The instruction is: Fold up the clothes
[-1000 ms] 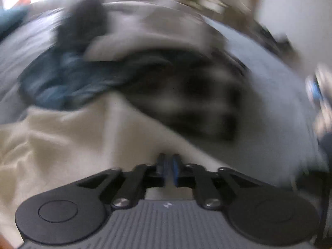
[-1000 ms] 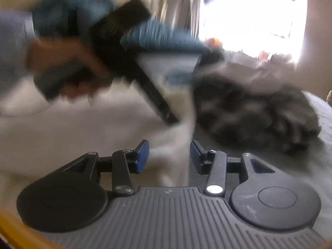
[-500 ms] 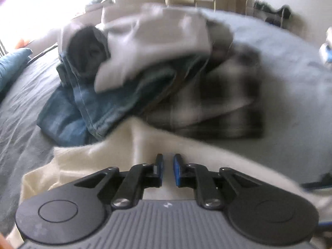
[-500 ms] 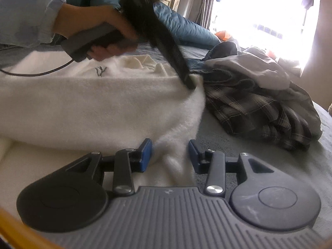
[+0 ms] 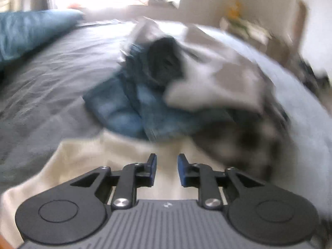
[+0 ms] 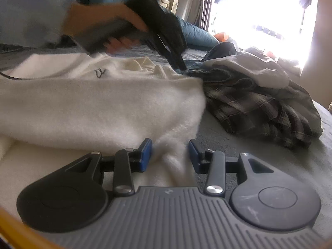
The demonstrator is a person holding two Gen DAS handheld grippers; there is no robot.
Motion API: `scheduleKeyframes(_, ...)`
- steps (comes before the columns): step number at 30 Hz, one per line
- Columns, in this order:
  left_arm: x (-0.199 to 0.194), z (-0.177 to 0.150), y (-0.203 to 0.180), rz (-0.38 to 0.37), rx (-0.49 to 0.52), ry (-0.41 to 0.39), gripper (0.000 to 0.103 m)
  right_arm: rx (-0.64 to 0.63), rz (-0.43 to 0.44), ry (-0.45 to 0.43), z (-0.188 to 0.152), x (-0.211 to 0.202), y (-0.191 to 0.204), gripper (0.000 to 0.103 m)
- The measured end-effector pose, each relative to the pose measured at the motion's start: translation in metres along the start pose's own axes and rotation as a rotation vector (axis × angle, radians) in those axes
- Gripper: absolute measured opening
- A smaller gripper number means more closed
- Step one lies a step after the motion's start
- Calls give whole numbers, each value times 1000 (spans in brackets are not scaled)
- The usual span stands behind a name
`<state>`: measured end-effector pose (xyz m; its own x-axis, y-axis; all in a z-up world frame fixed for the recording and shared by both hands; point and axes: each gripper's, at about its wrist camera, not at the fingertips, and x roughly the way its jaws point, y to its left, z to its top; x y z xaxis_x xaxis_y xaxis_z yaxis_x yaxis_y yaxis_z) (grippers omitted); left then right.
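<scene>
The cream sweater (image 6: 99,108) lies spread across the near part of the bed (image 6: 249,151), one thick fold laid over itself, its right edge ending just beside the heap of unfolded clothes. That heap sits further off to the right: a plaid shirt (image 6: 259,112), jeans (image 5: 132,112) and a pale grey garment (image 6: 249,68) on top.

The left tool (image 5: 166,166) has just been opening its jaws; they stand apart over the cream cloth with nothing between them. The hand (image 6: 108,31) that carries it shows blurred in the right wrist view, above the sweater's far edge. The right tool (image 6: 169,153) has a tuft of the sweater's fuzzy corner between its blue pads, but gaps show on both sides, so it looks open around the cloth rather than pinching it.

The sweater looks soft, thick and light, likely to sag and stretch if lifted by one point. Its fuzzy knit should give good purchase. Corners and the folded edge seem the best holds, one tool on each, so the fold stays square.
</scene>
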<state>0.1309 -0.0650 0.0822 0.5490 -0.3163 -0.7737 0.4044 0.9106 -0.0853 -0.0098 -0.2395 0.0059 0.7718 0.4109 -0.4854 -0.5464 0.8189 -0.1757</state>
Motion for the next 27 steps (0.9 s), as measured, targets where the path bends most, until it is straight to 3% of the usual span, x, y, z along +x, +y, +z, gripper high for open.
scheduleKeyframes(2,-21,-32,-21,-17,87,91,30,24,10,1,0,0,-3,40)
scheduleKeyframes(5,-49,-103,-48,18,222,238,32,43,14,6,0,1,-6,42)
scheduleKeyframes(8,-102,-175,-55,104,264,195,32,44,10,11,0,1,-5,44)
scheduleKeyframes(12,-177,-256,-29,123,77,174,32,59,13,17,0,4,-8,48)
scheduleKeyframes(16,-221,-315,-19,215,24,190,31,85,14,27,0,5,-12,52)
scheduleKeyframes(19,-247,-325,-22,250,-2,167,17,71,-1,32,1,5,-10,54)
scheduleKeyframes(22,-260,-307,-31,256,28,34,17,64,-4,46,5,5,-10,54)
scheduleKeyframes(24,-248,-289,-35,209,46,-66,16,69,0,58,14,0,-13,54)
scheduleKeyframes(26,-224,-278,-39,142,50,-99,14,112,1,58,31,-11,-15,54)
scheduleKeyframes(27,-211,-272,-41,107,53,-109,3,135,2,57,39,-17,-16,54)
